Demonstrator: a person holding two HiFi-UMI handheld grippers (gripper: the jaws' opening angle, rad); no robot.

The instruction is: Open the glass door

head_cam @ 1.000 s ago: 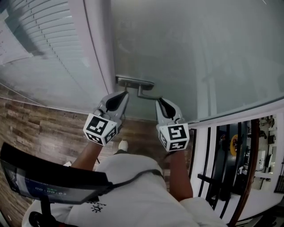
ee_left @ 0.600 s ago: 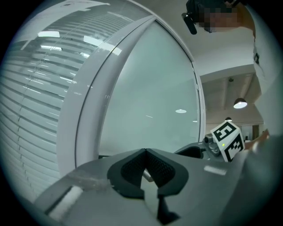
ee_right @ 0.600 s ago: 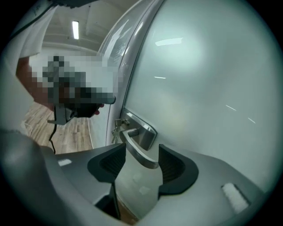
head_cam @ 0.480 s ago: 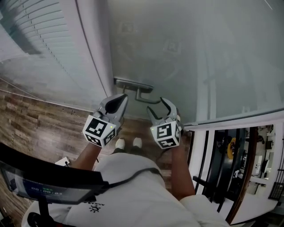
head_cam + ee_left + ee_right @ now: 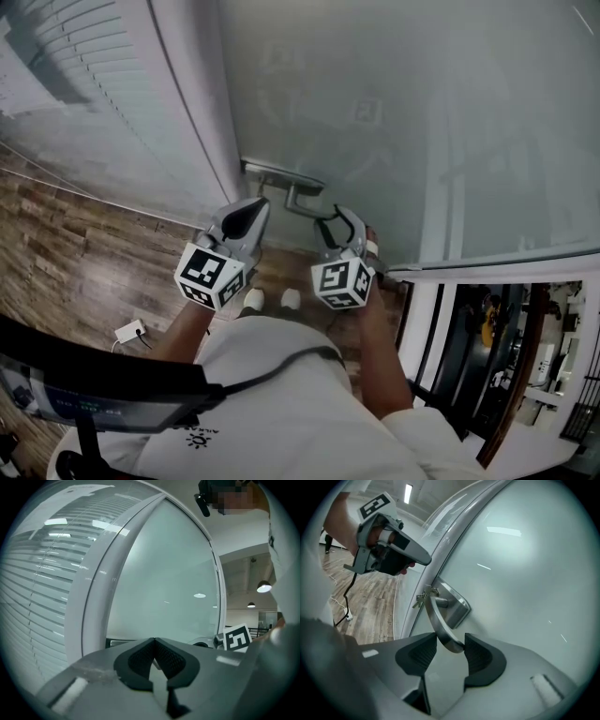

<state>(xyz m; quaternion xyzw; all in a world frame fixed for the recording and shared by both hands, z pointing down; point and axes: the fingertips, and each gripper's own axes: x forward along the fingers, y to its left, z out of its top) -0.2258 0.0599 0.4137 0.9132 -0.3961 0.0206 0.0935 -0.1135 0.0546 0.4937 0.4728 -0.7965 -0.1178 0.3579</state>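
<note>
1. Glass door (image 5: pixel 403 112): frosted, it stands right in front of the person and looks closed against its white frame (image 5: pixel 192 103). By my reckoning the task is barely begun. The firm grip, the press on the lever and the swing of the door are all left to do.
2. At the far left, a glazed panel with blinds (image 5: pixel 84 94) stands above the wood floor (image 5: pixel 75 253). Neither plays a part.
3. Left gripper (image 5: pixel 153 641): its jaws are pressed together on nothing. It hovers near the door's left edge, just beside the lock plate (image 5: pixel 457 604), and I see no contact with the glass.
4. Handle (image 5: pixel 440 620): a curved metal lever coming off that plate at the door's left edge. What look like keys (image 5: pixel 423 596) hang at the lock. I cannot tell whether the lever is pressed down at all.
5. Right gripper (image 5: pixel 451 641): its jaws are spread and have just been closing. The lever's free end sits between them, touching the right pad with a gap to the left pad. So it is bracketed, not yet pinched.
6. Containers: I see 0 of them from where I stand, so there are no contents to report.
</note>
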